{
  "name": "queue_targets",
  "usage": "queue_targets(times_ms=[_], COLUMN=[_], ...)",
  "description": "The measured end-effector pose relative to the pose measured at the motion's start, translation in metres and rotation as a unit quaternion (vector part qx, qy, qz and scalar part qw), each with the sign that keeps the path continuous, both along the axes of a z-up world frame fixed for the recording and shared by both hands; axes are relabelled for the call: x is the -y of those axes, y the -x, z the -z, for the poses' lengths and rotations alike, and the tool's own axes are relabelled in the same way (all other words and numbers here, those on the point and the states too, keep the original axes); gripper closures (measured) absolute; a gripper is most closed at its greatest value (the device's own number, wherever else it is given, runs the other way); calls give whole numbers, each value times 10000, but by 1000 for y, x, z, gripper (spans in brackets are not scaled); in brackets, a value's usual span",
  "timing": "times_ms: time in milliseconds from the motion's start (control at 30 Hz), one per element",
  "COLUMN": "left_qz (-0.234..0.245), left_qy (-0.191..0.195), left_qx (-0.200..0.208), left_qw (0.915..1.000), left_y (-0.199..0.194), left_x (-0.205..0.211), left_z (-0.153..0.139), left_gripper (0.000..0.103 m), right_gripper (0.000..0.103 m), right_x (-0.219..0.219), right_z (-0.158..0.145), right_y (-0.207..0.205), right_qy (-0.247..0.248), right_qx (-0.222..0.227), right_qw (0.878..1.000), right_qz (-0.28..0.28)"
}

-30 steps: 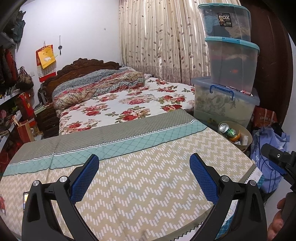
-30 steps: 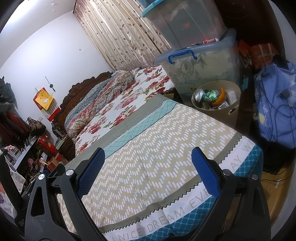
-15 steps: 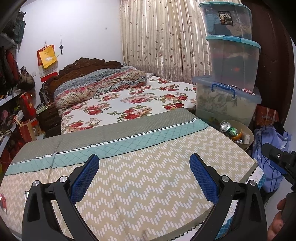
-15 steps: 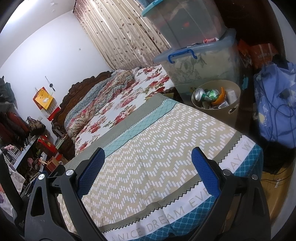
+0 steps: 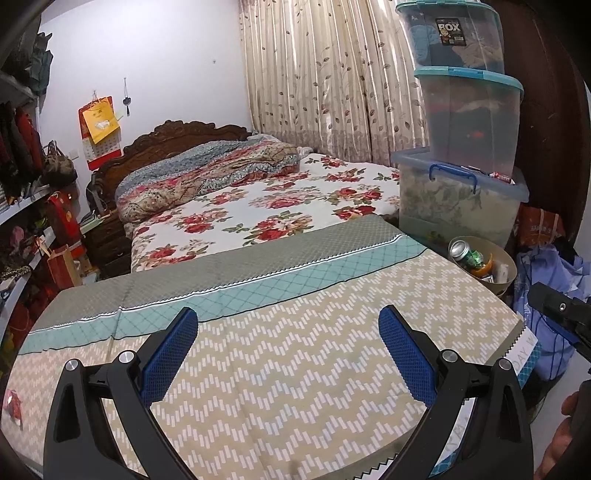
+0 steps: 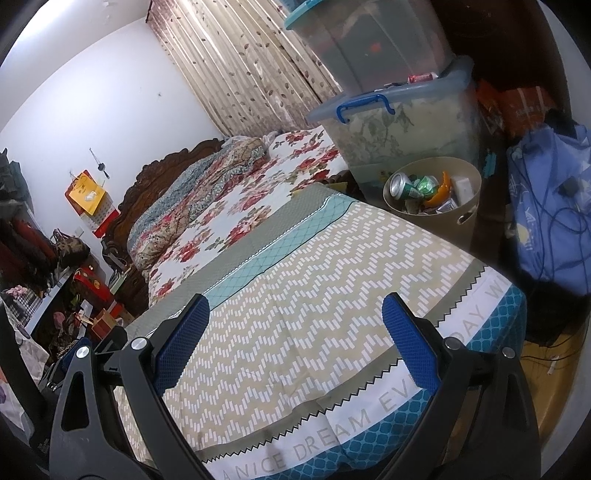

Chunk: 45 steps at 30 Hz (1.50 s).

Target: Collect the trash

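A bedroom with pale white walls (image 5: 166,55). A carved dark wooden headboard (image 5: 184,134) backs a bed (image 5: 295,206) under rose-print sheets. Leaf-patterned curtains (image 5: 325,81) glow with daylight. Three clear storage boxes (image 5: 469,110) stand stacked at the bed's right edge. Cluttered shelves (image 5: 22,192) line the left wall.

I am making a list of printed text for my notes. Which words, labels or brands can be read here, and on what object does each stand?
"BOX": black label on the top storage box.
"A NICE DREAM EVE...DAY": white border of the patterned cloth; middle letters hidden behind a finger of the right gripper.
Orange bag: print too blurred to read.
Green can in the trash bin: brand unreadable.
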<state>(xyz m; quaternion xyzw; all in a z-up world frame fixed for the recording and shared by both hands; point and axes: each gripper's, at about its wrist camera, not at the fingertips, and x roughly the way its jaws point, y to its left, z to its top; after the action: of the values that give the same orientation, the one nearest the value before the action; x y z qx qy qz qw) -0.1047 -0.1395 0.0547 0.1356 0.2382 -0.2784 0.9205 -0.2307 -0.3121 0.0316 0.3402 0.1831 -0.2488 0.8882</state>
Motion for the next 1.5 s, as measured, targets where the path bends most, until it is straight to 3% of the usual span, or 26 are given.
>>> queue_targets(times_ms=[1500], left_qz=[133], left_qy=[96], left_qx=[-228], left_qw=[9996], left_y=[-7], left_x=[-2], left_z=[3], left_gripper=[9], right_gripper=[9], right_x=[1], right_z=[3], right_y=[-5], right_qy=[-6], right_qx=[-32], right_qw=[10000], right_qz=[-55])
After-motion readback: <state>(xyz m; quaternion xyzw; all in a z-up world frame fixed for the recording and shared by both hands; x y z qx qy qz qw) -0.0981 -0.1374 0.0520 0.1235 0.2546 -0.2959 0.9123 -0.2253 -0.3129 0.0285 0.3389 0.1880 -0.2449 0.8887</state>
